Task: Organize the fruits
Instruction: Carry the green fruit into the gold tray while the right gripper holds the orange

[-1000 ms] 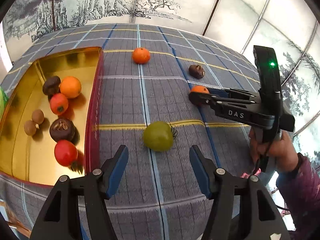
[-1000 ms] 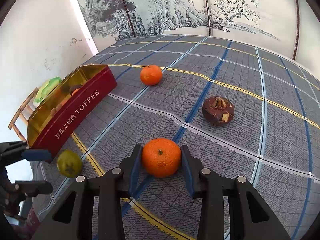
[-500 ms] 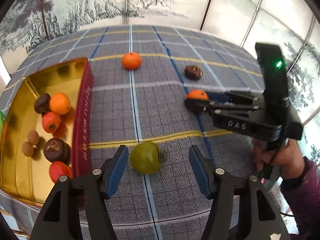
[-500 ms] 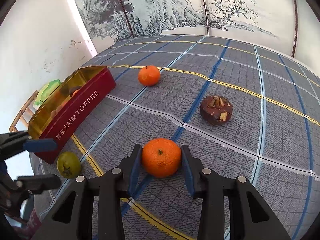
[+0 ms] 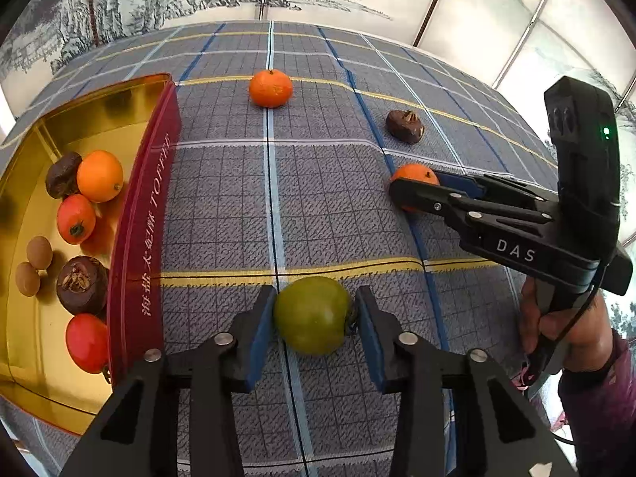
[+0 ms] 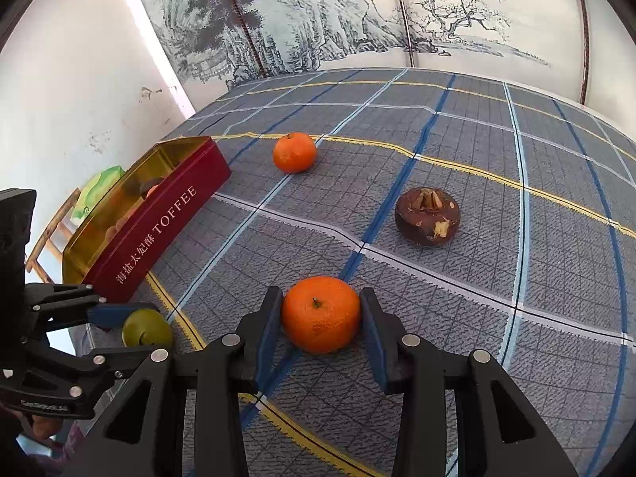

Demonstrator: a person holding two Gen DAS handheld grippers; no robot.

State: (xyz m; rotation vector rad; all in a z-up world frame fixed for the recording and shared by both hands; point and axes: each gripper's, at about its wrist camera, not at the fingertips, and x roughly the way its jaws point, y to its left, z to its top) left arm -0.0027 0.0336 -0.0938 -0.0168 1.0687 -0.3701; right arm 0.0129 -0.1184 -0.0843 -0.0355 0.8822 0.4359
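Green fruit (image 5: 310, 314), stem toward right pad

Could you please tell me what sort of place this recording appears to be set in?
Probably a room in a home, or a staged one: a table under a plaid tablecloth, a folding screen painted with an ink landscape behind it, and a red toffee tin holding fruit.

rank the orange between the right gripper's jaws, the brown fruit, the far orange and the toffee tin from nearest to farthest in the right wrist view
1. Held orange, between the right gripper pads.
2. Brown fruit, ahead to the right.
3. Far orange, ahead left.
4. Toffee tin, far left; too close to the far orange to call.
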